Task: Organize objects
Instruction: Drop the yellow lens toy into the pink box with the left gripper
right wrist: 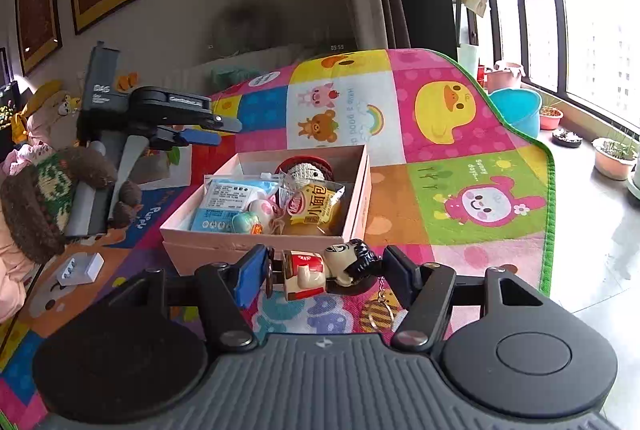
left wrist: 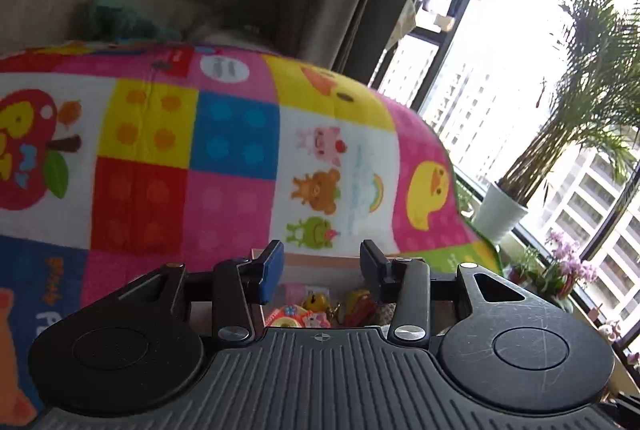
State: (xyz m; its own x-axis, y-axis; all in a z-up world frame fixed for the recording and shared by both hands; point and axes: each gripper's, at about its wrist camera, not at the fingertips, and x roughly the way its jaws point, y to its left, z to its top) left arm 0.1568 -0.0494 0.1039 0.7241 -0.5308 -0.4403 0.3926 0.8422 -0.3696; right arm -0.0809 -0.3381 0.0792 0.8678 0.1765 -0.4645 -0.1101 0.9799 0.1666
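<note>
My right gripper (right wrist: 326, 272) is shut on a small figure keychain (right wrist: 320, 270) with black hair and a red and white body, held sideways just in front of a pink cardboard box (right wrist: 264, 242). The box holds snack packets (right wrist: 316, 203), a blue packet (right wrist: 228, 203) and a knitted doll (right wrist: 306, 169). My left gripper (left wrist: 322, 266) is open and empty, above the box's edge (left wrist: 316, 264) with small toys (left wrist: 320, 306) below it. The left gripper also shows in the right wrist view (right wrist: 200, 131), to the left of the box.
A colourful play mat (right wrist: 460, 165) covers the floor. A white charger (right wrist: 80, 268) lies on the mat at the left. Plush toys (right wrist: 40, 197) sit at the left. A blue basin (right wrist: 518, 109) and plant pots (right wrist: 614, 157) stand by the window.
</note>
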